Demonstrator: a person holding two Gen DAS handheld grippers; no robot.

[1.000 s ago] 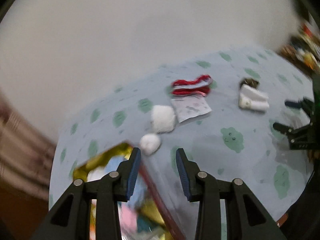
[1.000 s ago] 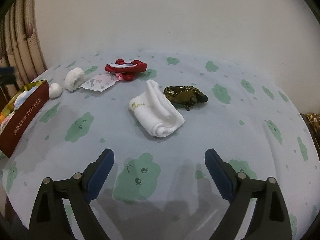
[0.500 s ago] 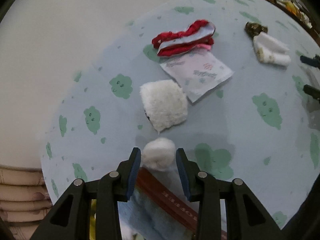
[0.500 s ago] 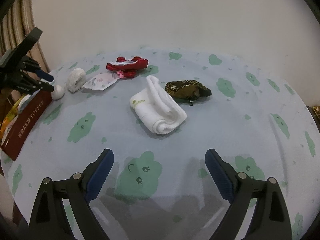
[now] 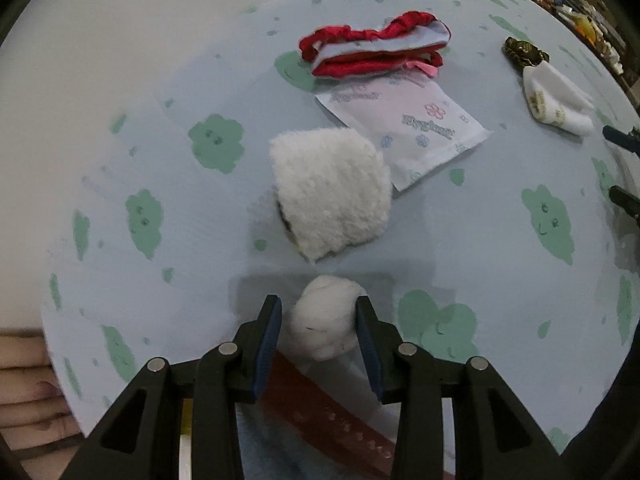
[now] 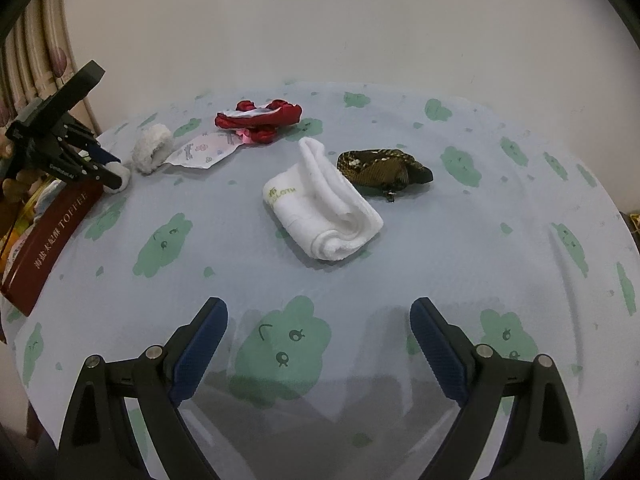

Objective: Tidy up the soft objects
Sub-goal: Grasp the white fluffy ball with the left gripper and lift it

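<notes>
- Left gripper (image 5: 318, 330): pointed steeply down over the left edge of the round table; jaws set narrow and straddling a small white cotton ball (image 5: 325, 322). The right pad sits against the ball; a thin gap shows on the left pad side. Firm clamping cannot be told
- Right gripper (image 6: 319, 344): jaws spread wide, nothing between them, held over the near edge of the table
- Table covering: pale blue cloth with green cloud print (image 6: 460, 248)
- Small white cotton ball: at the left edge, just beside the rim of a dark red toffee box (image 6: 52, 240)
- Fluffy white fabric roll (image 5: 332, 196): just beyond the ball, apart from it
- Flat printed white sachet (image 5: 408, 120): touching the roll's far side
- Red and grey ruffled cloth bundle (image 5: 376, 46): overlapping the sachet's far edge
- Rolled white towel (image 6: 320, 208): table centre
- Dark patterned brown pouch (image 6: 380, 168): just behind the towel
</notes>
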